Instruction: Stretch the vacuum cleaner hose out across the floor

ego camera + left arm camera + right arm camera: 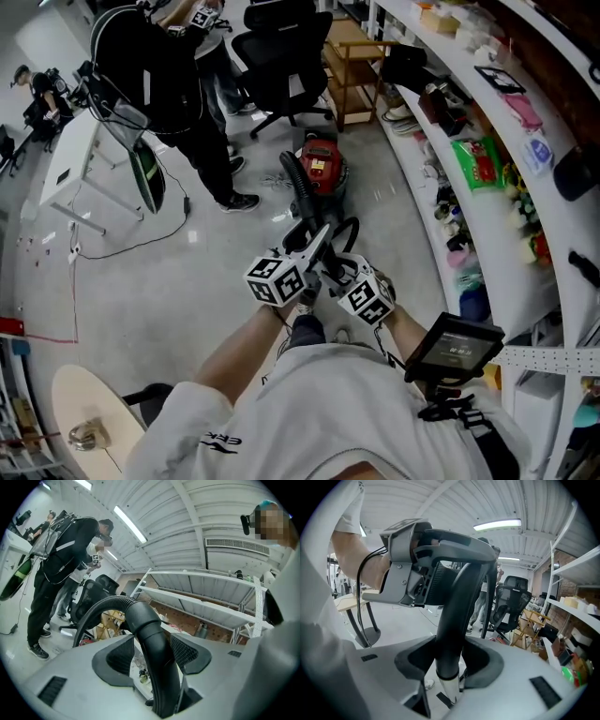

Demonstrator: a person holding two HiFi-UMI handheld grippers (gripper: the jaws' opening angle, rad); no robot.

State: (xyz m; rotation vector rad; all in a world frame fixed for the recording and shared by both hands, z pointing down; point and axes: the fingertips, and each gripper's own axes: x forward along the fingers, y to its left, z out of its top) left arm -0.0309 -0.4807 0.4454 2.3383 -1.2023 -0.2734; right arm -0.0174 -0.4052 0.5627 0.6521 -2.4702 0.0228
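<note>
Left tool (152,660) and right tool (450,660) clamp black ribbed hose (110,603) (arching from red vacuum (320,162)).

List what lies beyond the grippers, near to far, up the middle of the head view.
vacuum cleaner hose → red vacuum cleaner → black office chair

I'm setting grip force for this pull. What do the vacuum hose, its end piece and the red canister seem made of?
The hose looks like flexible matte black plastic: fine ribs, bent in a loop. The end piece looks like rigid black plastic, smooth and slightly shiny; its pale tip may be metal. The canister looks like hard red plastic with glossy highlights.
</note>
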